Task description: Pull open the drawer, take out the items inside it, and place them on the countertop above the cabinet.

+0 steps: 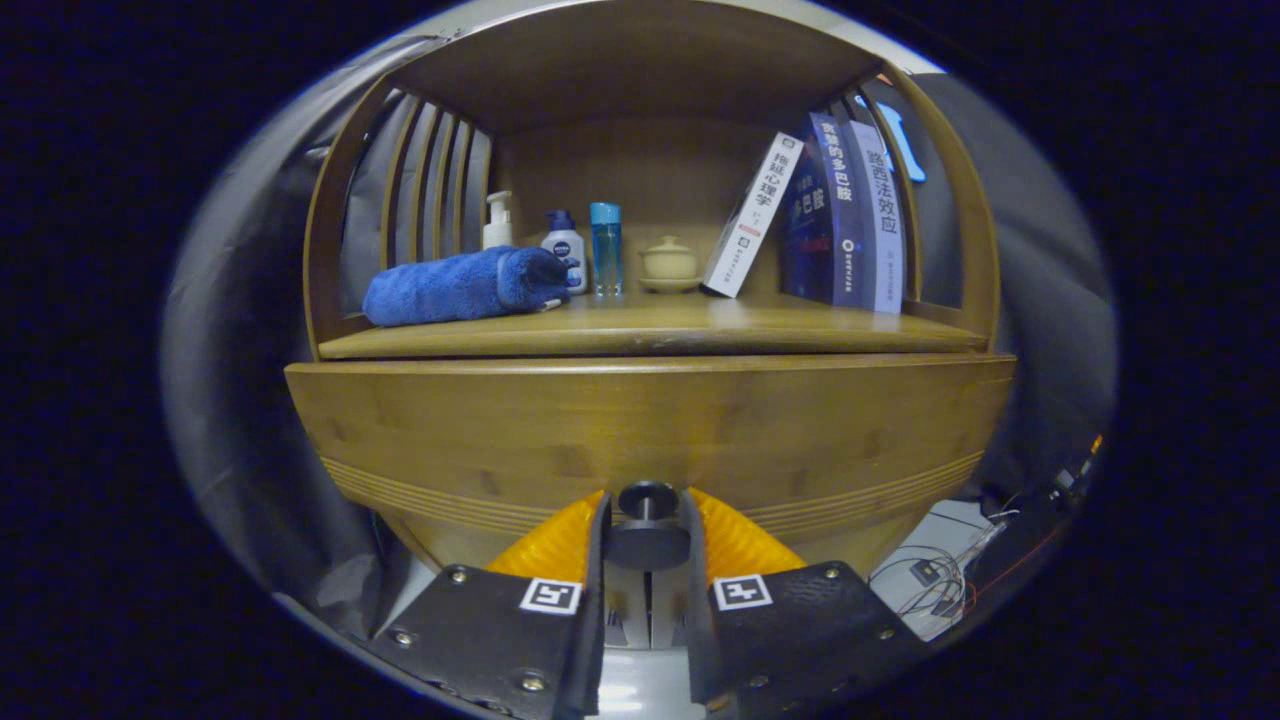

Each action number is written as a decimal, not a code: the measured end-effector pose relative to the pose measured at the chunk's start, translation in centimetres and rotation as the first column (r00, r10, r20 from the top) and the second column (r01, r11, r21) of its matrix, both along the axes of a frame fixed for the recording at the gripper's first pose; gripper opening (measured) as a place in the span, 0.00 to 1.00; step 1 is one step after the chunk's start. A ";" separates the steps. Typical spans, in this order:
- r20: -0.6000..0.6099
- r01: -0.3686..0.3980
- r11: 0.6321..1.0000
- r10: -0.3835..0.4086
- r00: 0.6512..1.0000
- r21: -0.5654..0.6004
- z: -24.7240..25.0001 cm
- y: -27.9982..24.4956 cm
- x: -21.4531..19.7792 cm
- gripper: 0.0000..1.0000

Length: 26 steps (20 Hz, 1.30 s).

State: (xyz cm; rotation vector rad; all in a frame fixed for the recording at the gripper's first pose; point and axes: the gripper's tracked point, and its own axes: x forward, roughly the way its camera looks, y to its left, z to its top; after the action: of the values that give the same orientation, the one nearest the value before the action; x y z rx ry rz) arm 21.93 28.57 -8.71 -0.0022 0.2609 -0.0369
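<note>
Tongs [647, 520] level, head-on to drawer [650, 430]; both fingers pinching its knob [647, 497]

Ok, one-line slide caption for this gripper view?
Tongs closed on the drawer knob, drawer front shut, rolled blue towel on the countertop above.

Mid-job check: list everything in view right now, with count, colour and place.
drawer: one, brown wood, below the countertop
knob: one, dark, between the fingers
countertop: one, brown wood, above the drawer
towel: one, blue, rolled, on the countertop
bottles: three, white pump, white with blue cap, clear blue, behind the towel
lidded pot: one, cream, beside the bottles
books: three, white and dark blue, leaning beside the pot
cables: several, on the floor
fingers: two, orange, flanking the knob
</note>
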 end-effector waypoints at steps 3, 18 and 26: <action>0.002 0.001 1.000 -0.001 1.000 0.030 0.1 -0.1 -2.5 0.34; 0.018 0.021 0.999 -0.021 1.000 -0.025 -0.6 0.1 -13.5 0.33; 0.033 -0.003 0.997 0.006 0.999 -0.074 -0.9 0.6 -16.4 0.34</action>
State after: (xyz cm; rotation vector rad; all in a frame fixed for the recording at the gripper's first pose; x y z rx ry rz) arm 5.51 29.20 -9.63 -0.0759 0.2262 -0.0423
